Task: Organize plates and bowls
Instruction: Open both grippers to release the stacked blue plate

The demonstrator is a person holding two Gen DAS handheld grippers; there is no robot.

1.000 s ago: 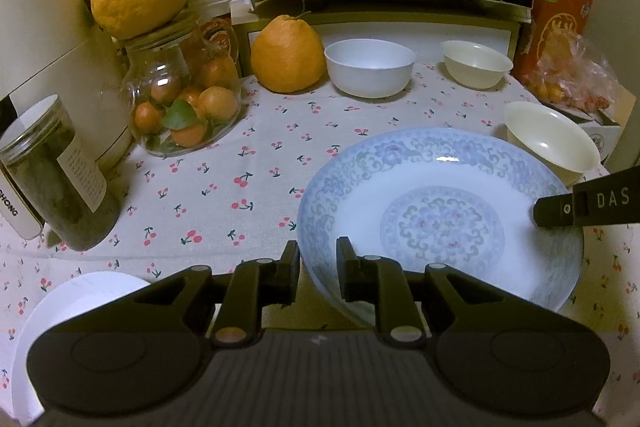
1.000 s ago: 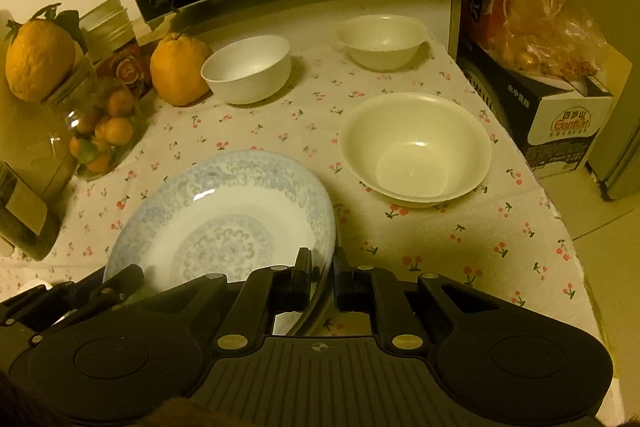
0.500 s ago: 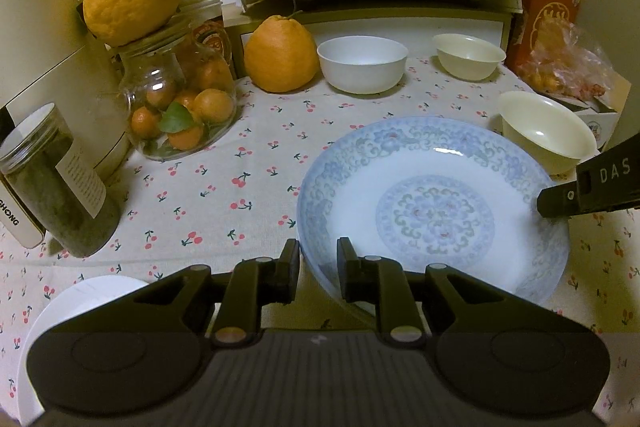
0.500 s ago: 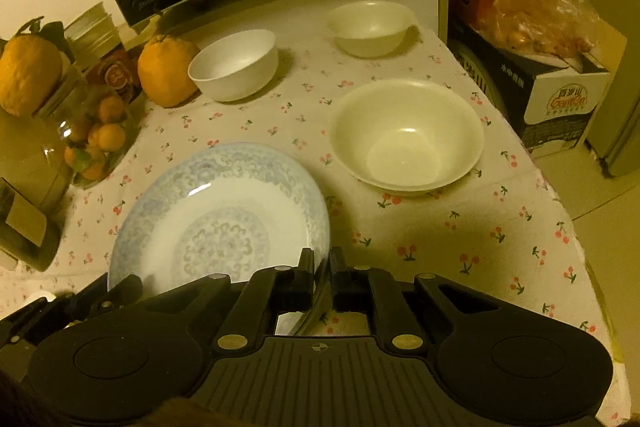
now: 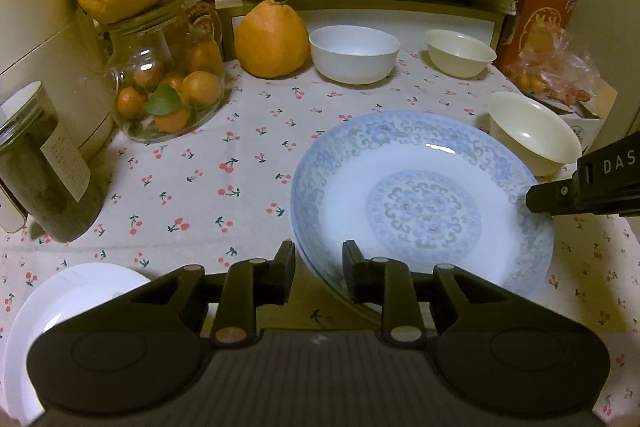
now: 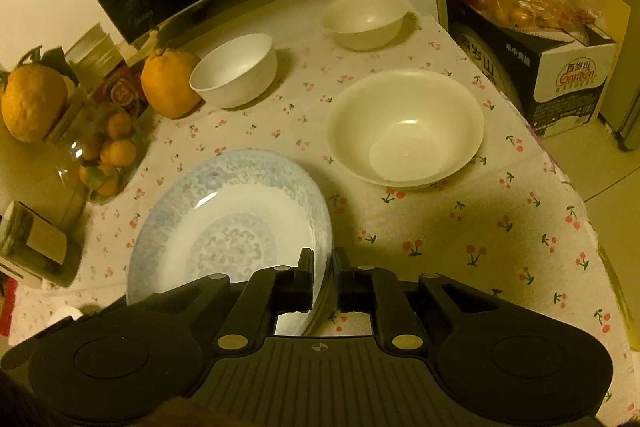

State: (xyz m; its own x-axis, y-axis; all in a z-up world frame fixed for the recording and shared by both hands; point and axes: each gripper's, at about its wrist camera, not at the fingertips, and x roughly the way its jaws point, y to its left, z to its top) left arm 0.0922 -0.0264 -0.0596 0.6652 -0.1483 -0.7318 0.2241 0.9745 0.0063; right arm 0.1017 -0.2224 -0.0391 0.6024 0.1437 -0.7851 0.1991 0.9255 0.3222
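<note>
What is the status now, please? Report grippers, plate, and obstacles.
Left gripper opening, blue plate rim between its jaws. Right gripper shut on plate rim. Large cream bowl close beside plate.

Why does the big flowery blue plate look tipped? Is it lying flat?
Tipped. The blue plate has its right rim pinched in the right gripper and raised off the tablecloth, casting a shadow there.
</note>
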